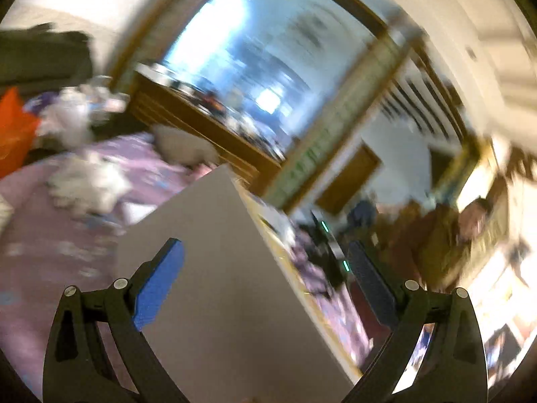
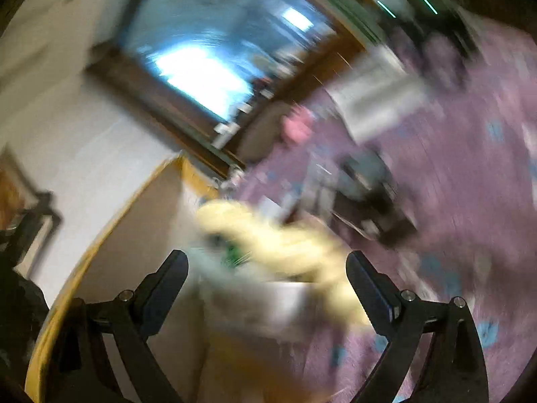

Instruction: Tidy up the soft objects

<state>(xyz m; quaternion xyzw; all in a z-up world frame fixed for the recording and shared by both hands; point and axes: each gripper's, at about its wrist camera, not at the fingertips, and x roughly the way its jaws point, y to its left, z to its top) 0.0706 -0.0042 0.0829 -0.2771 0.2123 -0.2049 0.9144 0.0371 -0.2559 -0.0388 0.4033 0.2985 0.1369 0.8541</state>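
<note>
Left wrist view: heavily motion-blurred. The left gripper (image 1: 265, 268) has its fingers spread wide, gripping nothing. Between and just beyond them stands a plain white box (image 1: 218, 255), its near face filling the gap; whether the fingers touch it cannot be told. To the left lies a purple bedspread (image 1: 43, 235) with pale soft items: a white crumpled one (image 1: 89, 184) on the spread, another white heap (image 1: 72, 117) farther off, and a pale cushion-like shape (image 1: 181, 147) near the far wooden frame. An orange item (image 1: 13, 127) sits at the left edge. A large window (image 1: 255, 63) occupies the far centre. A person (image 1: 470, 235) shows at the right, blurred.

Right wrist view: also blurred. The right gripper (image 2: 266, 268) has its fingers spread apart, holding nothing. A pale yellow soft object (image 2: 278, 238) lies just beyond and between them, atop or at the rim of a white container (image 2: 268, 305); contact cannot be determined. A pink item (image 2: 297, 127) lies far on the purple spread (image 2: 470, 174), beside a white box-like shape (image 2: 376, 100).
</note>
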